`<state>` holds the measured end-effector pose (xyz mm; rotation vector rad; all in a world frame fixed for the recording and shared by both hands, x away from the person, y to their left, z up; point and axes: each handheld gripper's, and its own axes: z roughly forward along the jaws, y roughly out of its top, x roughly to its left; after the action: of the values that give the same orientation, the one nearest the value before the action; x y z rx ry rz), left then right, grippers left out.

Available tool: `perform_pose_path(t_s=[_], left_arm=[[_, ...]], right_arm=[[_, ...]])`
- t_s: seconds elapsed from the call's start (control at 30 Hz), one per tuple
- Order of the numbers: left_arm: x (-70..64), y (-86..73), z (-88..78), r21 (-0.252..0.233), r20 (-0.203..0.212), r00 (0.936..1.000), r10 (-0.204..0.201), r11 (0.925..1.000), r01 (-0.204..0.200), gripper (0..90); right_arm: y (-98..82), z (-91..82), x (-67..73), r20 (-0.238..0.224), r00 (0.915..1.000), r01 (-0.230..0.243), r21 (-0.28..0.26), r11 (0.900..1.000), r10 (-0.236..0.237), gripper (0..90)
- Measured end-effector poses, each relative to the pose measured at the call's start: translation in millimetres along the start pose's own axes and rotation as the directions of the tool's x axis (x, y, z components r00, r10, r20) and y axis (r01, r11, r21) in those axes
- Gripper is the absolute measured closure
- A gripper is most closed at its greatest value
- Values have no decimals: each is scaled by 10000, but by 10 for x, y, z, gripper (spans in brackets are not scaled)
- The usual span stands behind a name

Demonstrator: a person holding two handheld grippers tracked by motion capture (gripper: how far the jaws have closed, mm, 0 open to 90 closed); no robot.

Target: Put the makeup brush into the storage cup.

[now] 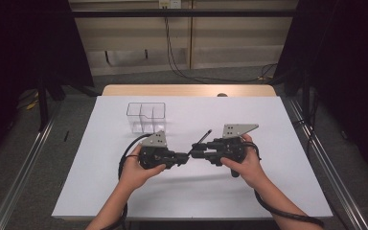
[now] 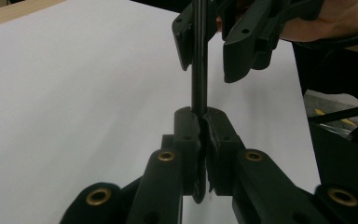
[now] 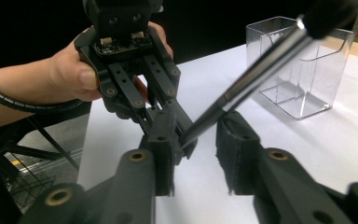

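Pen, one, is clamped by left gripper; right gripper brackets it unclamped; one clear organizer.

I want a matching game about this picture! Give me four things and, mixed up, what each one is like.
Things:
1. left gripper
2. right gripper
3. pen
4. clear box

What it is like:
A. stands alone on the white table cover, with nothing inside
B. thin, dark and slanted, between both pairs of jaws
C. jaws around the pen with a gap on one side
D. jaws shut tight on the tip of the pen

Pairs: 1-D, 2-C, 3-B, 4-A
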<state>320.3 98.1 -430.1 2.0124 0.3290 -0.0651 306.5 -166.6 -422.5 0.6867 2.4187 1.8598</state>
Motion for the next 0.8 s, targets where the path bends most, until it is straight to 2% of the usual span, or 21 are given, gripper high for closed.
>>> perform_pose_path(t_s=[0.17,0.43,0.8], left_arm=[[2,2,32,-143,86,9997,-249,9996,250,841],[-9,6,118,-483,154,9990,-413,9980,420,841],[-37,5,177,-851,-50,9979,-650,9943,643,842]], right_arm=[[2,-5,-18,181,9998,-116,-23,9999,116,778],[3,-21,-46,27,9984,-566,-403,9976,568,811],[-12,-33,-67,18,9954,-951,-722,9928,955,831]])
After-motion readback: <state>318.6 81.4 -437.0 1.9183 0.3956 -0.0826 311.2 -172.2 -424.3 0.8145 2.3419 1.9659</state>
